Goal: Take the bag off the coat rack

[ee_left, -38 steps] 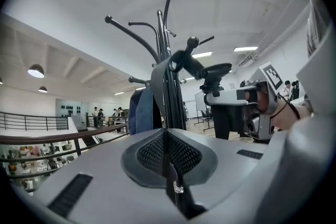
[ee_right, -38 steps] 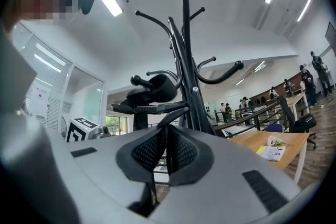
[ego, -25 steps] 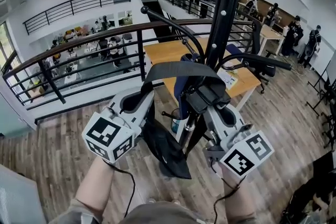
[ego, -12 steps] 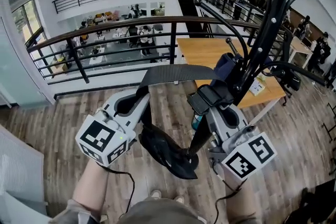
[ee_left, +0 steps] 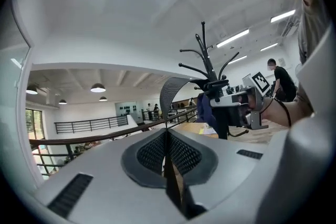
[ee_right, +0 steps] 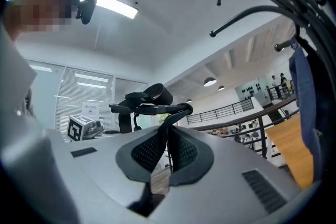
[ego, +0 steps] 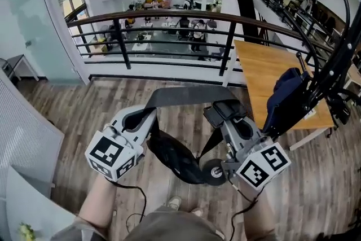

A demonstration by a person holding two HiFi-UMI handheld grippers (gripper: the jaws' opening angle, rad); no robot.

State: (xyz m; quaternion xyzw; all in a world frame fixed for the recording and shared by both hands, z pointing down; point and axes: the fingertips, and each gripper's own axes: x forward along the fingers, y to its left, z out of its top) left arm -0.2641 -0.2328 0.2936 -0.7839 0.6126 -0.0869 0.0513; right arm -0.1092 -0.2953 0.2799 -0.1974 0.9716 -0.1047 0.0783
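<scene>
A black bag (ego: 177, 158) hangs low between my two grippers by its wide grey strap (ego: 180, 96), which arches from one to the other. My left gripper (ego: 148, 115) is shut on the strap's left end, and the strap (ee_left: 170, 89) rises from its jaws in the left gripper view. My right gripper (ego: 223, 113) is shut on the strap's right end, where the strap (ee_right: 176, 113) curls over its tips. The black coat rack (ego: 333, 65) stands at the far right, apart from the bag. A blue garment (ego: 285, 93) hangs on it.
A wooden table (ego: 271, 76) stands behind the rack. A dark railing (ego: 169, 17) runs across ahead, with a lower floor beyond it. A glass partition (ego: 34, 25) is at the left. Wood flooring (ego: 84, 104) lies underfoot. Rack arms (ee_right: 252, 8) spread overhead at the right.
Both grippers and the bag have moved left, away from the coat rack. The rack has slid from the middle of the view to the right edge. The strap no longer touches it.
</scene>
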